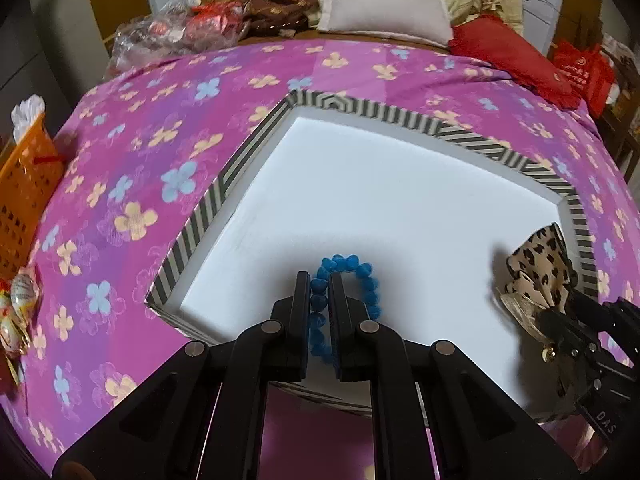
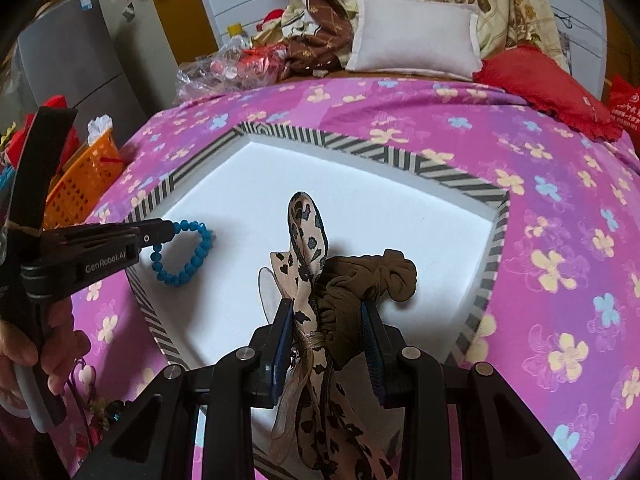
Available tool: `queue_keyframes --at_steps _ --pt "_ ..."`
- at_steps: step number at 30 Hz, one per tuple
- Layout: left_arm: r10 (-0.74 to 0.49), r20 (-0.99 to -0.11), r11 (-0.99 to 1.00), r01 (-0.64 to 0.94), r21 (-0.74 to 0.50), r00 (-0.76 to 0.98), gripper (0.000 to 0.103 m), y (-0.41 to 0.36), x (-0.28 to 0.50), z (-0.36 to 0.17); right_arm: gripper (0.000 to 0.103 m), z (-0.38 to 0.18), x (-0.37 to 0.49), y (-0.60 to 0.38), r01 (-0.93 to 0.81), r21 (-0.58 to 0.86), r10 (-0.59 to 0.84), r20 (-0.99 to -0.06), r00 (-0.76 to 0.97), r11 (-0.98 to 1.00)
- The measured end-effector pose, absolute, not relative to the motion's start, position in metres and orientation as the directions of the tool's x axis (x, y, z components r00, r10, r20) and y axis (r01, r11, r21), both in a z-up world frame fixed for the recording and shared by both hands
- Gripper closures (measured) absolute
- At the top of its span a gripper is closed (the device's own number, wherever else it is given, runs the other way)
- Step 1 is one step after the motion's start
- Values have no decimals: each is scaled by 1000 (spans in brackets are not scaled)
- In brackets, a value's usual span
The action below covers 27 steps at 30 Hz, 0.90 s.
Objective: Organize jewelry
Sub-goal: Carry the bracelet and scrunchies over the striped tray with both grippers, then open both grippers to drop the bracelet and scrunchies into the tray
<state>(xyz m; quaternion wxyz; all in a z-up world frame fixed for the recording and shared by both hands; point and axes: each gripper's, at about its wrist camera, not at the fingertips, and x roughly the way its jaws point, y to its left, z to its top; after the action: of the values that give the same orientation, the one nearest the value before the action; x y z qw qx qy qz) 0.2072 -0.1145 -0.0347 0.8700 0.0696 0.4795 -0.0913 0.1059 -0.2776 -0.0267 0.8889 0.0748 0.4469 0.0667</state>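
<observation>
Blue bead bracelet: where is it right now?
The blue bead bracelet is pinched in the left tool, over the near-left part of the striped hexagonal box. In the right wrist view it hangs left of the leopard-print bow.

L gripper [image 1: 320, 280] is clamped tight on a blue bead bracelet [image 1: 352, 276] over the white floor of a striped-rim box [image 1: 224, 184] on a pink floral bedspread [image 1: 132, 184]. At right – R gripper [image 1: 560, 320] w/ a leopard-print bow [image 1: 540, 264]. Orange basket [image 1: 24, 188] at far left.
</observation>
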Motion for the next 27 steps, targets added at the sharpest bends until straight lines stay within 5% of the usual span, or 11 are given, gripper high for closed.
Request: queue_keyframes --at_steps 5,9,24,27 --pt "-86 -865 978 206 20 495 96 -107 210 -46 71 -34 108 -274 -56 194 191 -797 574 979" --pt "-85 -876 980 197 11 475 96 -102 208 -50 54 -34 106 -275 -46 211 199 -796 571 976" --pt "-89 -872 978 209 15 481 95 -101 182 -47 53 -25 85 -270 -45 201 189 -789 585 979" --pt "-96 -873 978 207 5 478 95 -99 178 -47 44 -23 82 -271 -37 206 188 -786 589 978"
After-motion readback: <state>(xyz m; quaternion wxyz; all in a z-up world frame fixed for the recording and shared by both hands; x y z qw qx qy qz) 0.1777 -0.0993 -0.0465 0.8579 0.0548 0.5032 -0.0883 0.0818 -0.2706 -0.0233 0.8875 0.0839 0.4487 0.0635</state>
